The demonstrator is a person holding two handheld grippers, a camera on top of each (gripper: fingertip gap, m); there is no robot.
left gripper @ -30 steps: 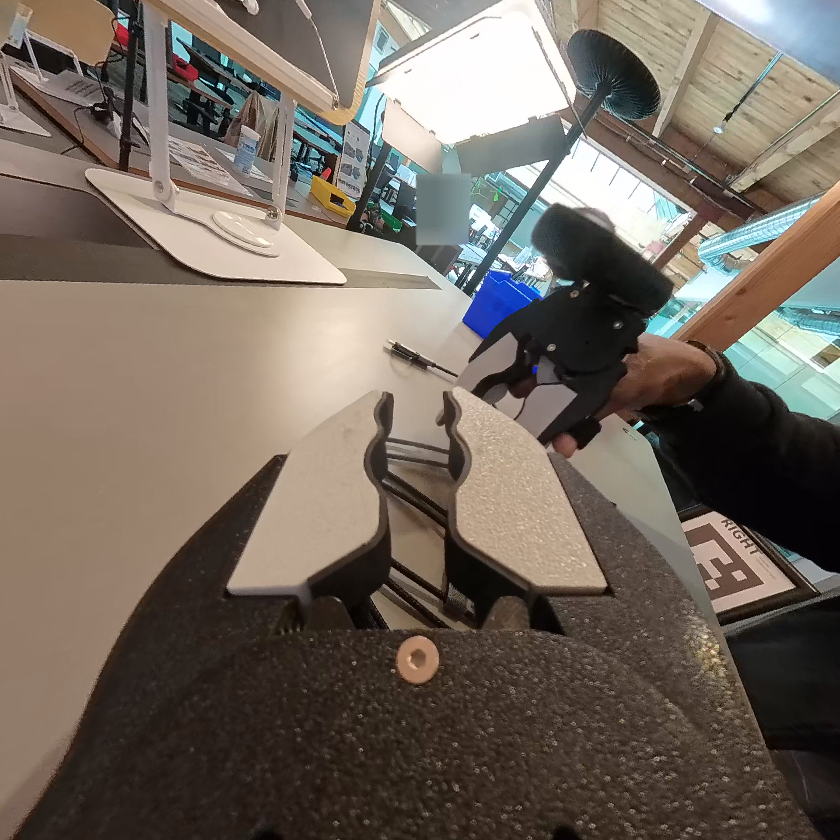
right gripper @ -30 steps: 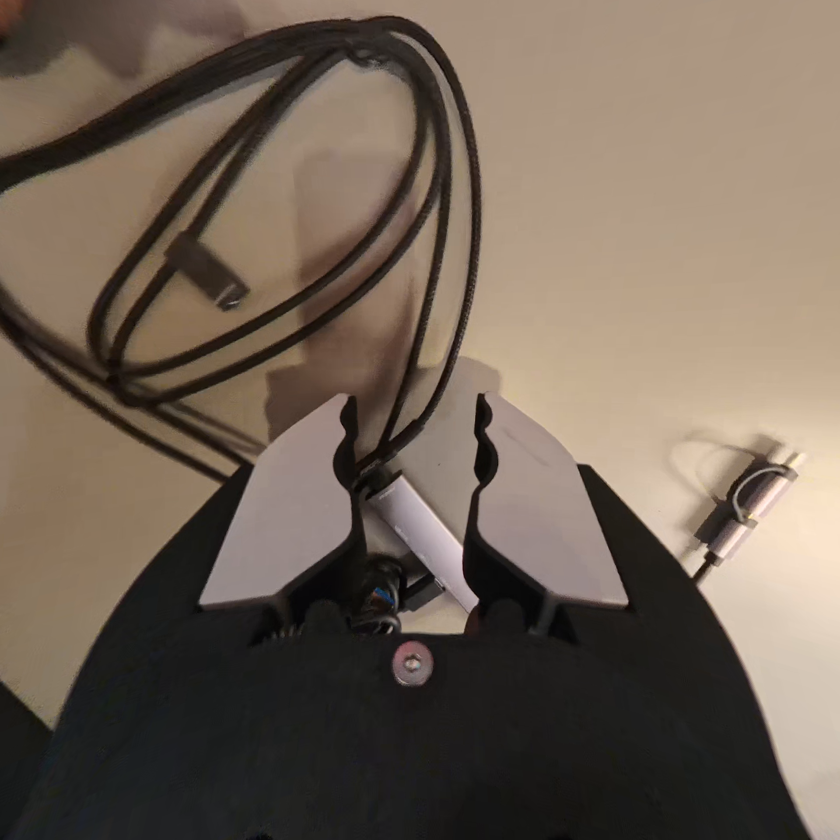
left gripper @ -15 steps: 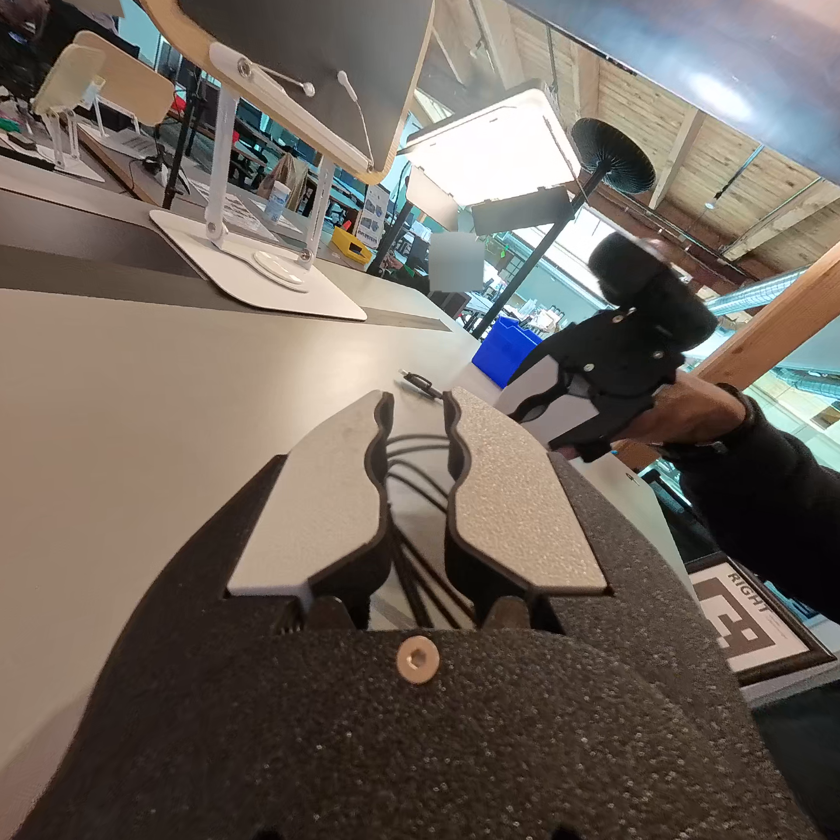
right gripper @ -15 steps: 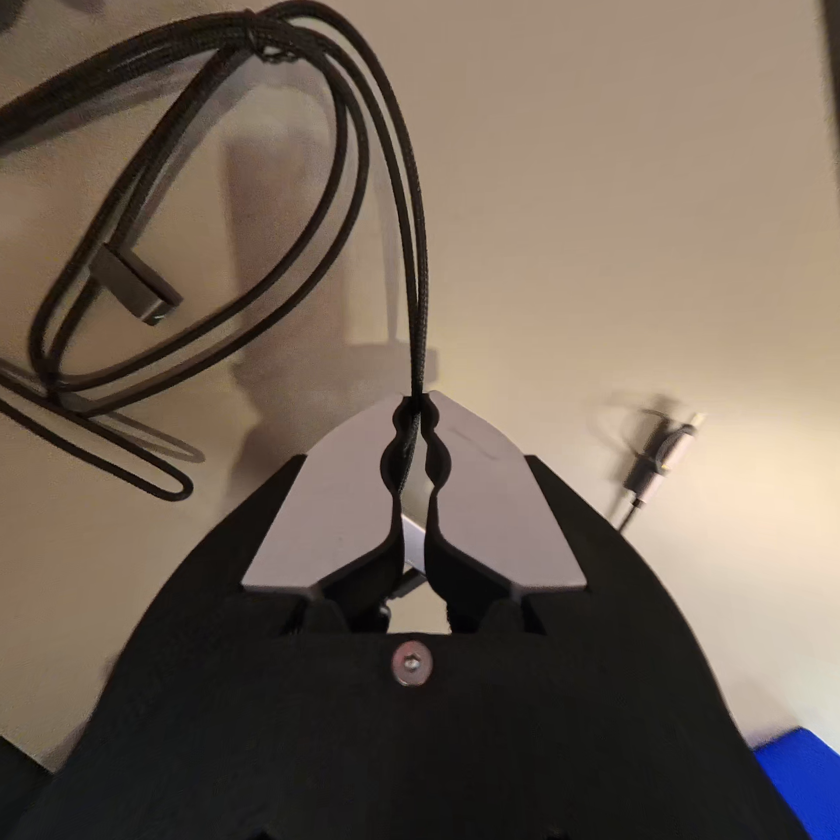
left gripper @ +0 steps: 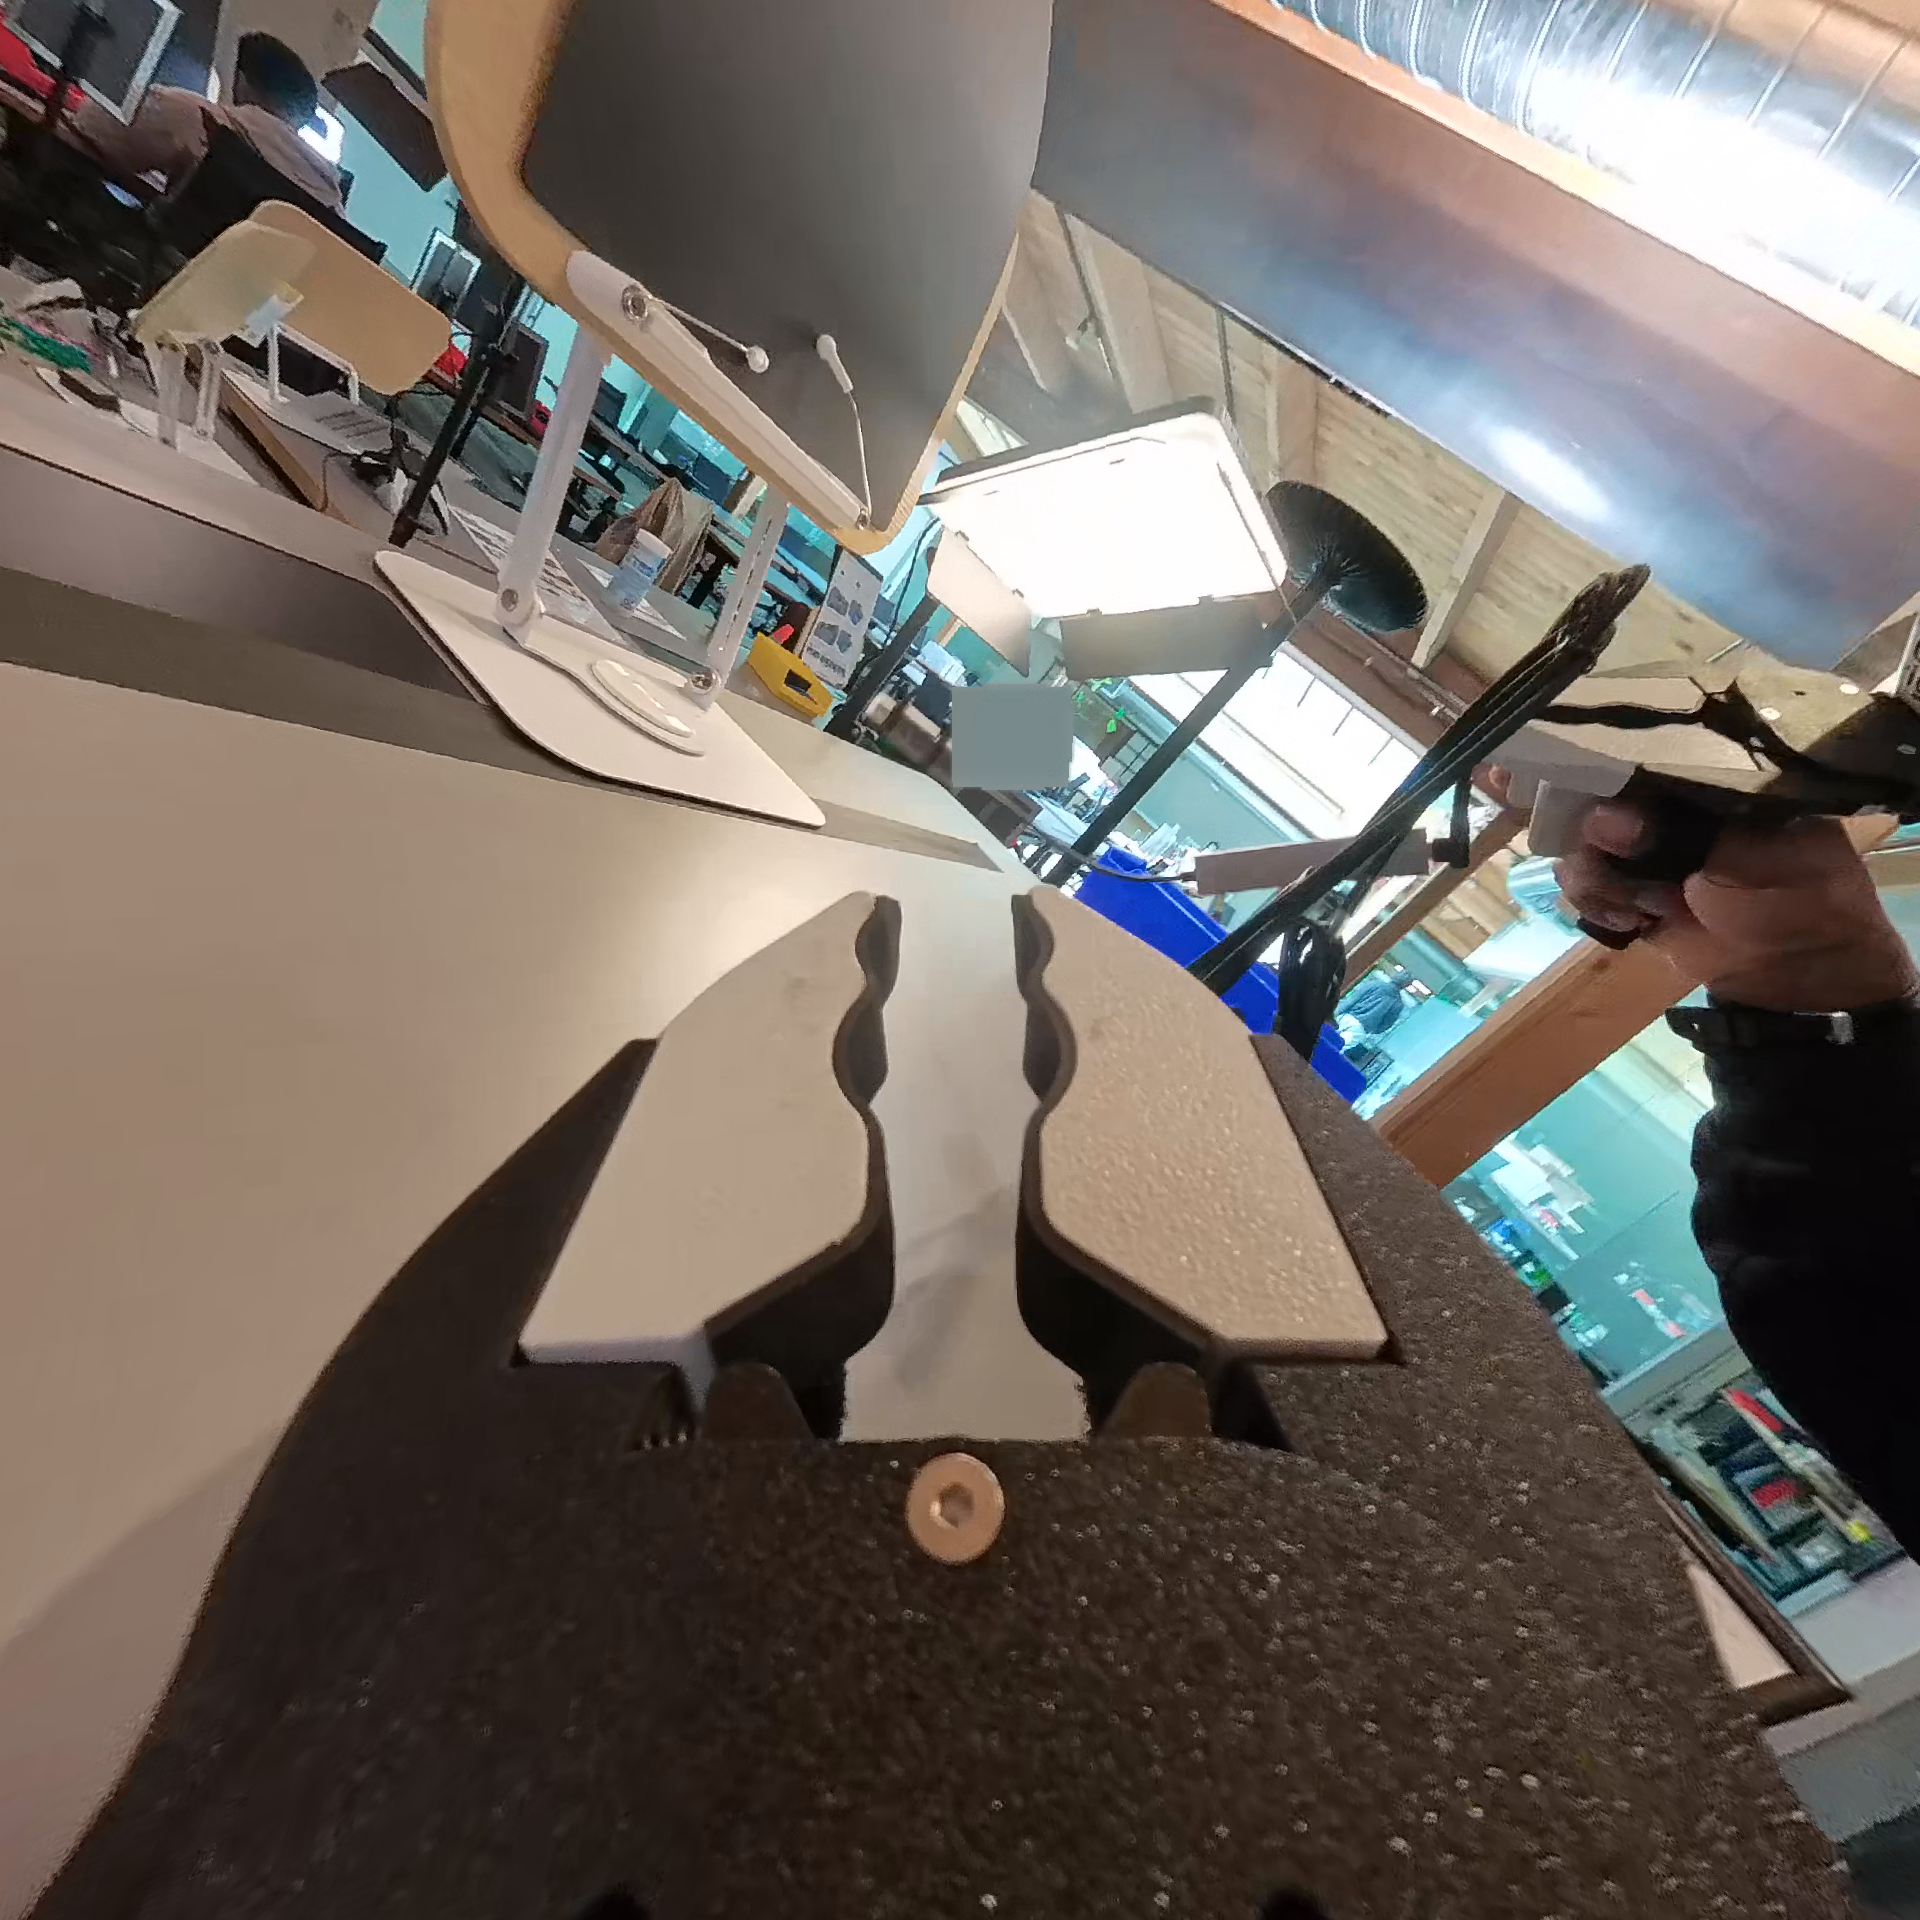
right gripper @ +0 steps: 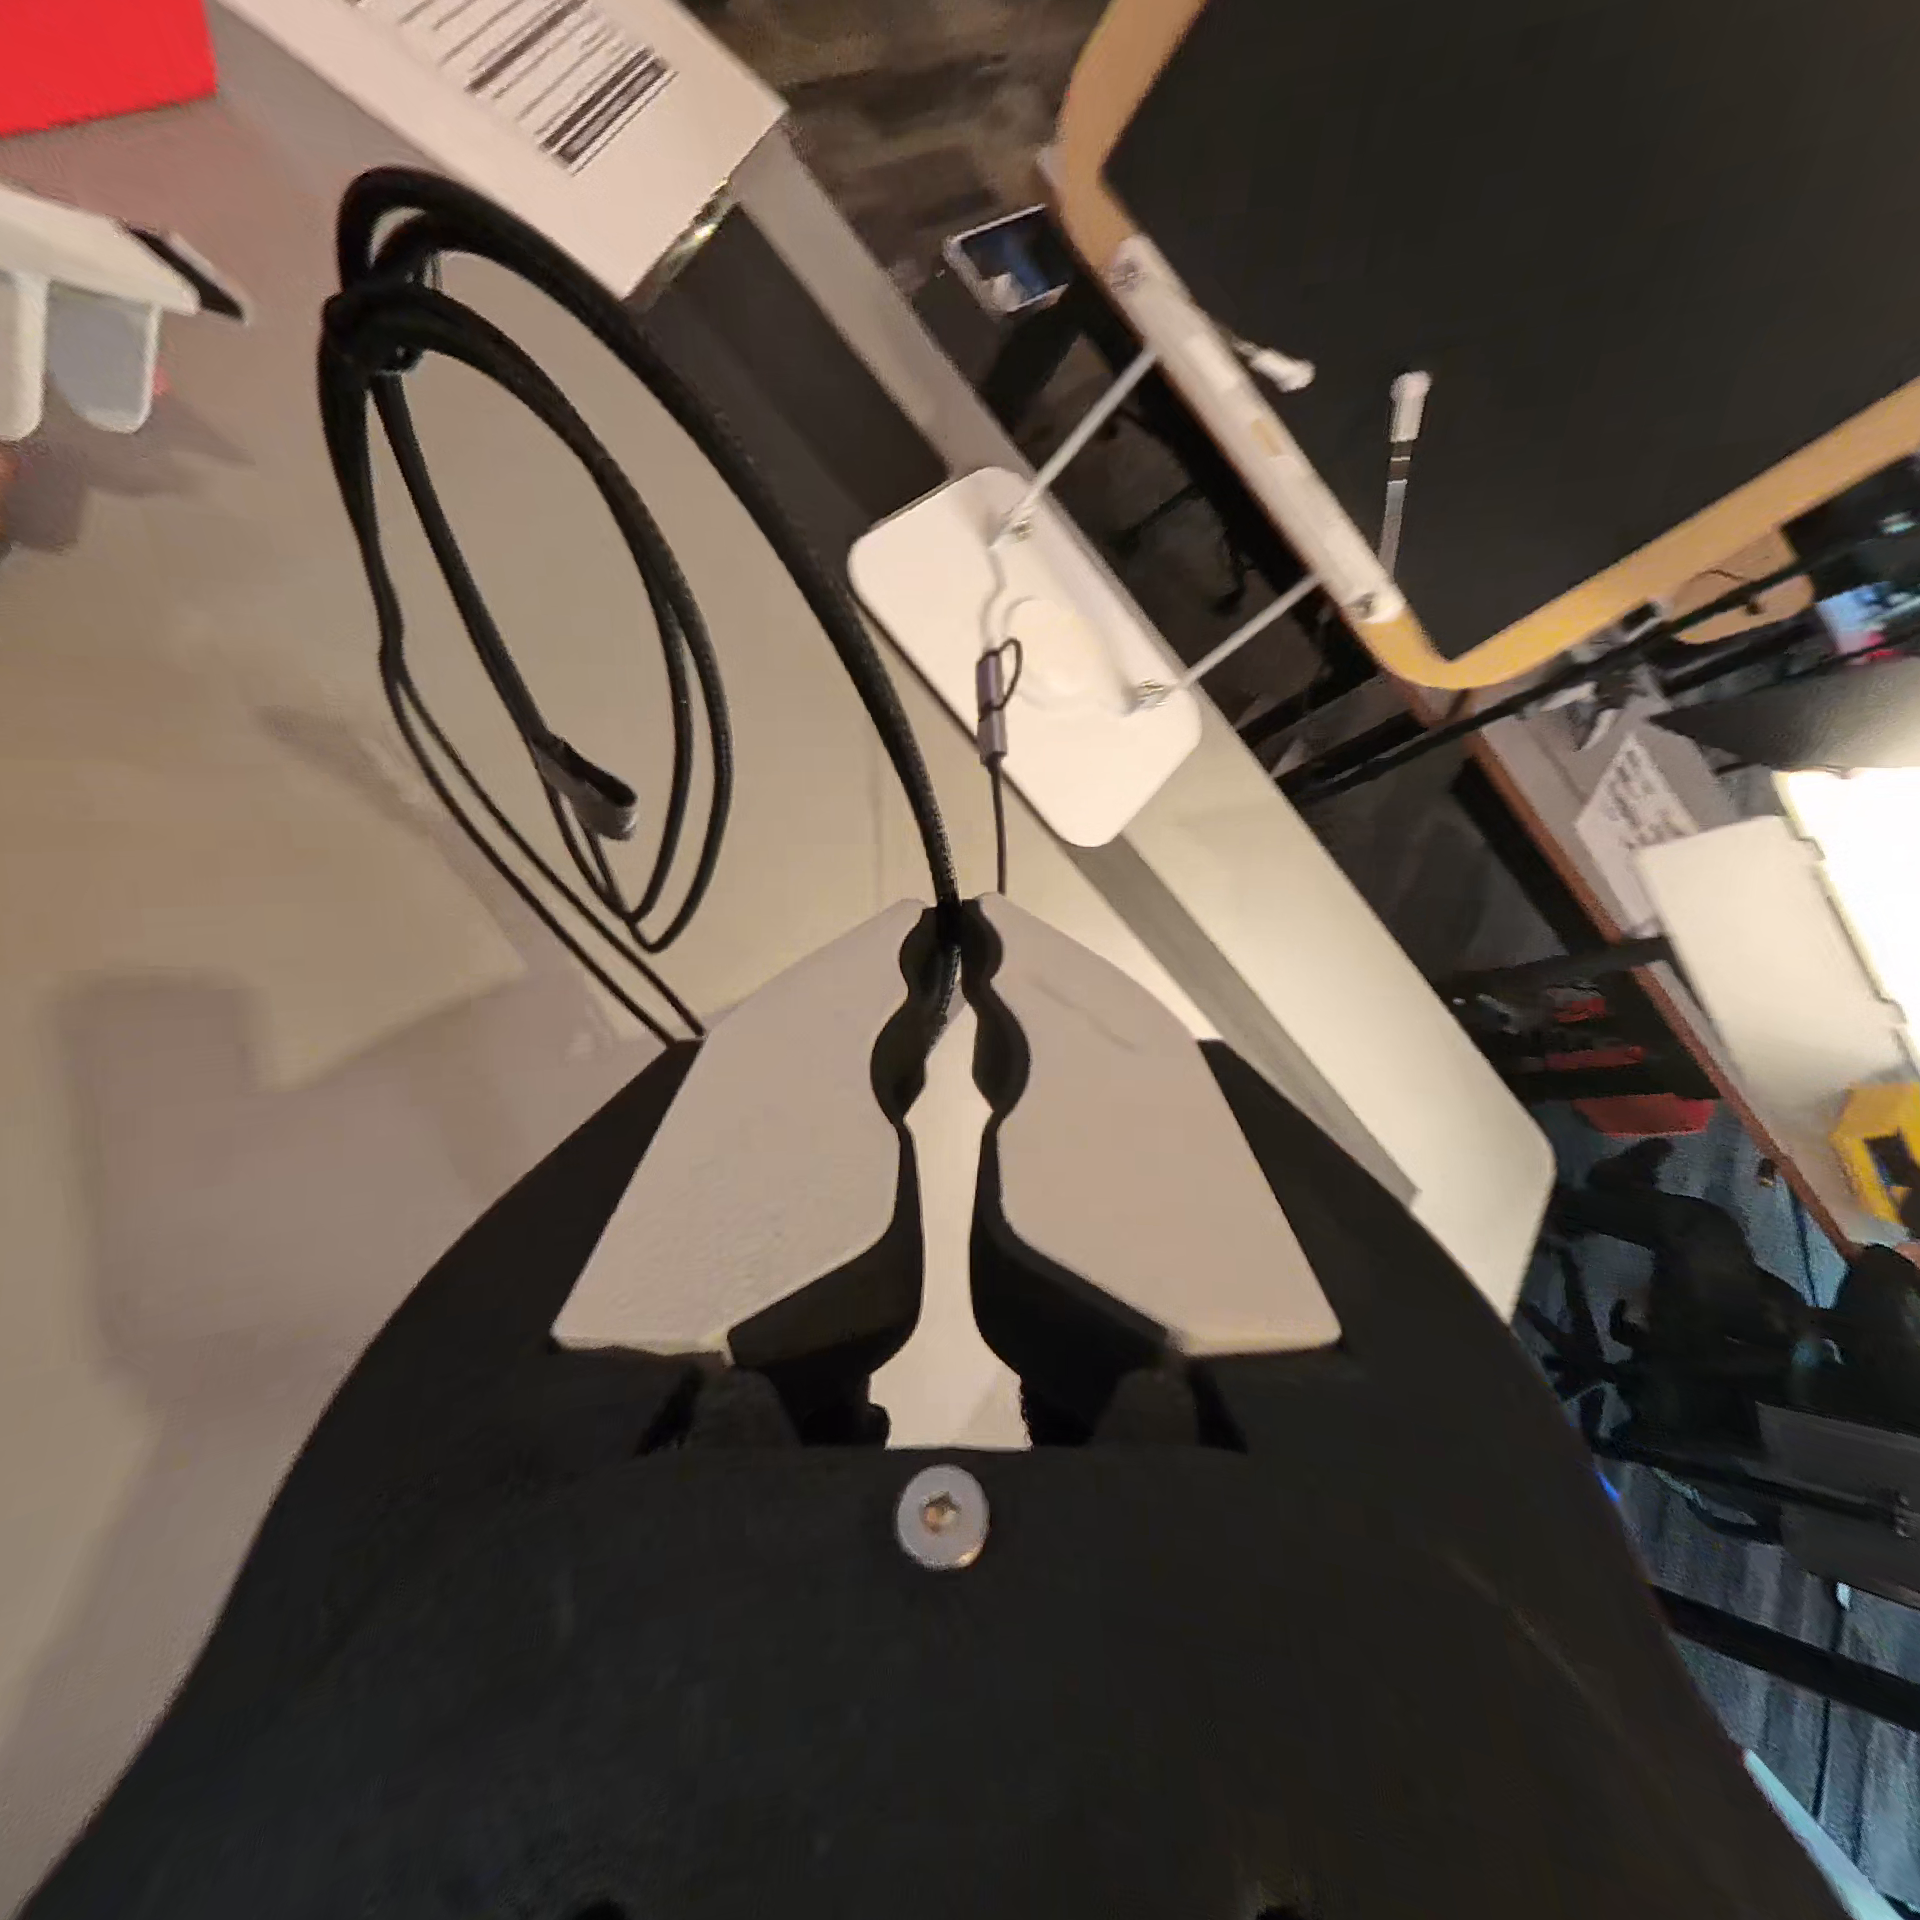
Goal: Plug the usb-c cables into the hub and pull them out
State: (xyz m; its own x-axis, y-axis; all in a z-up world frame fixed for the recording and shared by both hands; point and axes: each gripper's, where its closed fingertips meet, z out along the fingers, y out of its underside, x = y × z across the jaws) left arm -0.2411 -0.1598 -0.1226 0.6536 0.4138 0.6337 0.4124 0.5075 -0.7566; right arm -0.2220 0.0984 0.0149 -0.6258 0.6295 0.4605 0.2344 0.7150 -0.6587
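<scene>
My right gripper (right gripper: 951,914) is shut on a black braided usb-c cable (right gripper: 883,665) and holds it in the air. The cable's loops (right gripper: 540,623) hang free. A thin grey lead with a small plug (right gripper: 995,691) dangles beside them. In the left wrist view the right gripper (left gripper: 1507,758) is raised at the upper right in a person's hand (left gripper: 1745,914). The black cables (left gripper: 1392,831) and the silver hub (left gripper: 1309,862) hang under it, off the table. My left gripper (left gripper: 951,914) is open and empty, low over the grey table (left gripper: 312,987).
A monitor on a white stand (left gripper: 623,717) stands at the back of the table, also in the right wrist view (right gripper: 1039,665). A blue bin (left gripper: 1153,914) sits past the table's far edge. A lit lamp panel (left gripper: 1101,520) and a black pole stand behind. About 30 centimetres separates my left fingertips from my right.
My right gripper closed on the black cable and lifted it, with the hub hanging, off the table. The cables that lay between my left fingers are gone from there.
</scene>
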